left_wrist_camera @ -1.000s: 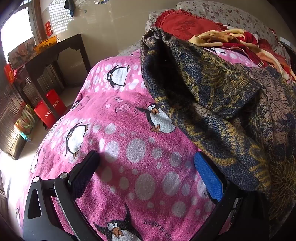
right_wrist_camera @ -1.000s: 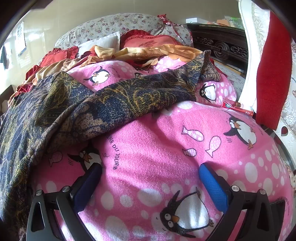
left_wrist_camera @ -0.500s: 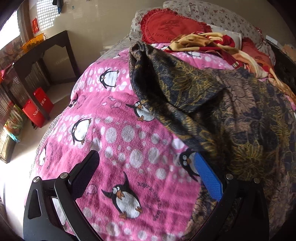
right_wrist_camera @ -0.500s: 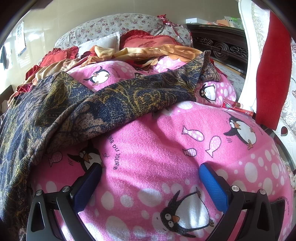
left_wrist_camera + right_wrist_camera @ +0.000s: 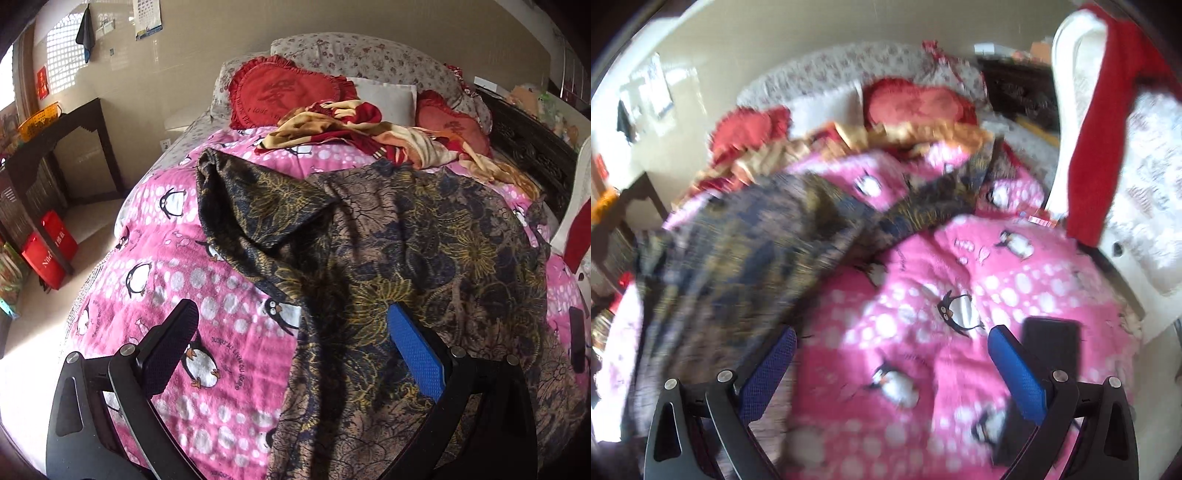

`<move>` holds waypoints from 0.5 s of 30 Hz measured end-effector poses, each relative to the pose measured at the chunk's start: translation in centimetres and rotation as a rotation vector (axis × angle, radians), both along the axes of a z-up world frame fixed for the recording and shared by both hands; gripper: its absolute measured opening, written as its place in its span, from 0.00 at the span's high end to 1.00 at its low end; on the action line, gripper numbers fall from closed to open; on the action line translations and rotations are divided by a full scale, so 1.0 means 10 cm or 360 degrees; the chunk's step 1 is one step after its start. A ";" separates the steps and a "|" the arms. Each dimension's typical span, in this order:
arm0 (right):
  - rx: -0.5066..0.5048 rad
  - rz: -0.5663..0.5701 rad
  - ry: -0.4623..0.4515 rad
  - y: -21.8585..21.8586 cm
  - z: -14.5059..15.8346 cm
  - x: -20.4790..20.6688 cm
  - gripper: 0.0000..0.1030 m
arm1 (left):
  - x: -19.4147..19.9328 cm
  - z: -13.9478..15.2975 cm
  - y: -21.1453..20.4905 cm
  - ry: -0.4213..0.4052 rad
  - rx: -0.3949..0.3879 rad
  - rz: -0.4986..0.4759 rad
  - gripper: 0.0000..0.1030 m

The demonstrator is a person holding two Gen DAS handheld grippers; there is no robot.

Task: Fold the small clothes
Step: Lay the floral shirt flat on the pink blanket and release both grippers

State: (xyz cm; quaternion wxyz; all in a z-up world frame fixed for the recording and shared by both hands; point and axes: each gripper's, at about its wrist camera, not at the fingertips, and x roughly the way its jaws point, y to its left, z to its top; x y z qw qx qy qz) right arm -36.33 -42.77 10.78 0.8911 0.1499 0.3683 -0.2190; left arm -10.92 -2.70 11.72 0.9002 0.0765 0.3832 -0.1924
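A dark floral garment in navy, brown and gold lies spread on the pink penguin blanket of a bed. One sleeve reaches toward the far left. My left gripper is open above the garment's left edge, nothing between its fingers. In the blurred right wrist view the same garment lies left of centre, its other sleeve stretching right. My right gripper is open over the pink blanket, beside the garment's right edge.
A crumpled red and gold cloth and red heart cushions lie near the pillows. A black phone rests on the blanket by my right fingers. A dark side table and red bags stand left; a white chair with a red cloth stands right.
Both grippers have pulled back and up from the bed, so more of the garment and room shows. The right view is now motion-blurred and a phone has come into view.
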 end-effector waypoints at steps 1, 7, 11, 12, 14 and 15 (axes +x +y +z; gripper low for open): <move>-0.0023 0.0010 -0.0006 0.06 0.11 -0.06 0.00 | -0.06 0.02 -0.01 -0.0009 -0.0001 -0.0022 0.01; -0.0313 0.0088 0.0030 0.49 0.84 -0.42 0.00 | -0.29 0.14 -0.06 -0.0046 -0.0033 -0.0112 0.01; -0.0419 0.0039 0.0011 0.59 1.17 -0.76 0.00 | -0.37 0.18 -0.09 -0.0064 -0.0037 -0.0137 0.01; -0.0405 0.0024 -0.0011 0.60 1.22 -0.83 0.00 | -0.39 0.18 -0.09 -0.0061 -0.0042 -0.0143 0.01; -0.0362 0.0001 -0.0081 0.60 1.32 -0.96 0.00 | -0.39 0.18 -0.10 -0.0054 -0.0041 -0.0141 0.01; -0.0348 -0.0006 -0.0111 0.61 1.34 -0.99 0.00 | -0.40 0.18 -0.10 -0.0050 -0.0044 -0.0136 0.01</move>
